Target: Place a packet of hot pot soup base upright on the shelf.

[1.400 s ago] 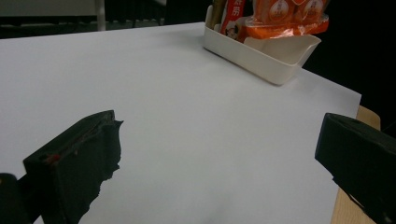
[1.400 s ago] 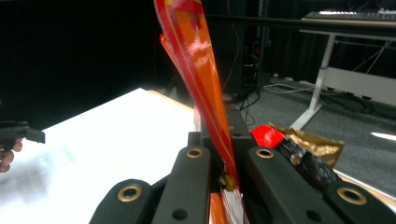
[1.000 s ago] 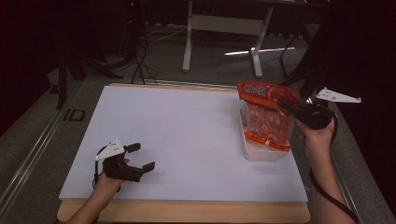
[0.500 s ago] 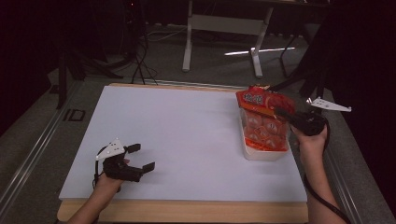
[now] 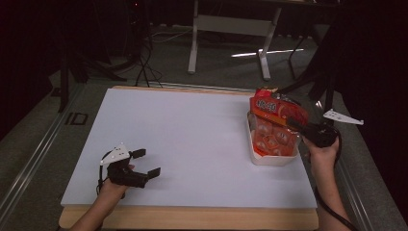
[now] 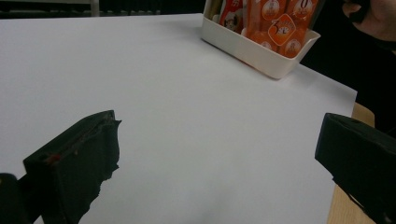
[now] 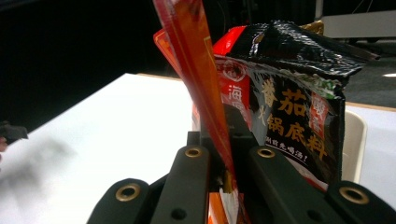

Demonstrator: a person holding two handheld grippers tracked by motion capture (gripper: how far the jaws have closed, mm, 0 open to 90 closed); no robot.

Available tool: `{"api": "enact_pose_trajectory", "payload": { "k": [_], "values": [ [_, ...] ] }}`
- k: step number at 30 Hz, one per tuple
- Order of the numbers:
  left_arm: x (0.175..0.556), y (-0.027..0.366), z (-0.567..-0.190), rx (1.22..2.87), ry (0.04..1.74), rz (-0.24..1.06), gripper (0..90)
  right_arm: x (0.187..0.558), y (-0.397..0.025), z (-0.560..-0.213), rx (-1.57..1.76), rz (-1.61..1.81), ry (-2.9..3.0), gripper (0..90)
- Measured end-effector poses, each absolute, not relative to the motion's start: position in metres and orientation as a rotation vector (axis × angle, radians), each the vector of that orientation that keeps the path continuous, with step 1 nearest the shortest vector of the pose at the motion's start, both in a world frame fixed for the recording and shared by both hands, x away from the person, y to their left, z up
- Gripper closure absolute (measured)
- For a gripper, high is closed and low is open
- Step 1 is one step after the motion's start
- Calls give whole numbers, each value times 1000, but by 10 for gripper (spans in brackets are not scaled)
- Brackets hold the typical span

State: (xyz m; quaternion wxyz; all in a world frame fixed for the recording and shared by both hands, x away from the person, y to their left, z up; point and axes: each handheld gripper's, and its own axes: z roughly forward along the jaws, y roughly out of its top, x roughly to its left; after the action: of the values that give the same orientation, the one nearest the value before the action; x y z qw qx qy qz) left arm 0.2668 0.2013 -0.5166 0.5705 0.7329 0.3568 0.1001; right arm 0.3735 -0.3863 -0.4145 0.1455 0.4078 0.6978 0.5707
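Lowered since a second ago, the orange packet point(image 5: 278, 111) is held over the white tub point(image 5: 269, 159), pinched in the right gripper point(image 5: 294, 124). Seen from the right gripper view, its thin edge point(image 7: 201, 79) is squeezed between closed jaws, beside a black packet point(image 7: 299, 93). Well apart, the left gripper point(image 5: 144, 163) rests wide open.

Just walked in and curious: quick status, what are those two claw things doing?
Right gripper jaws shut on orange packet, over white bin. Left gripper open, idle on table. Other packets crowd the bin.
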Motion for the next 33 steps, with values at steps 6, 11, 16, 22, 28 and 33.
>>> {"api": "enact_pose_trajectory", "payload": {
  "k": [6,11,16,22,28,33],
  "values": [
    [267,201,-516,1714,838,234,0,374,-387,-426,1184,1646,2012,873],
    [267,202,-517,1713,844,231,0,374,-387,-426,1187,1638,2004,865],
    [267,202,-517,1710,845,226,0,374,-386,-422,1198,1617,1995,822],
    [268,201,-518,1710,849,221,0,369,-381,-405,1165,1629,1966,621],
    [267,202,-518,1706,849,223,0,362,-369,-375,1114,1627,1898,415],
    [265,202,-518,1712,843,230,0,350,-357,-348,1033,1630,1856,333]
  ]
}}
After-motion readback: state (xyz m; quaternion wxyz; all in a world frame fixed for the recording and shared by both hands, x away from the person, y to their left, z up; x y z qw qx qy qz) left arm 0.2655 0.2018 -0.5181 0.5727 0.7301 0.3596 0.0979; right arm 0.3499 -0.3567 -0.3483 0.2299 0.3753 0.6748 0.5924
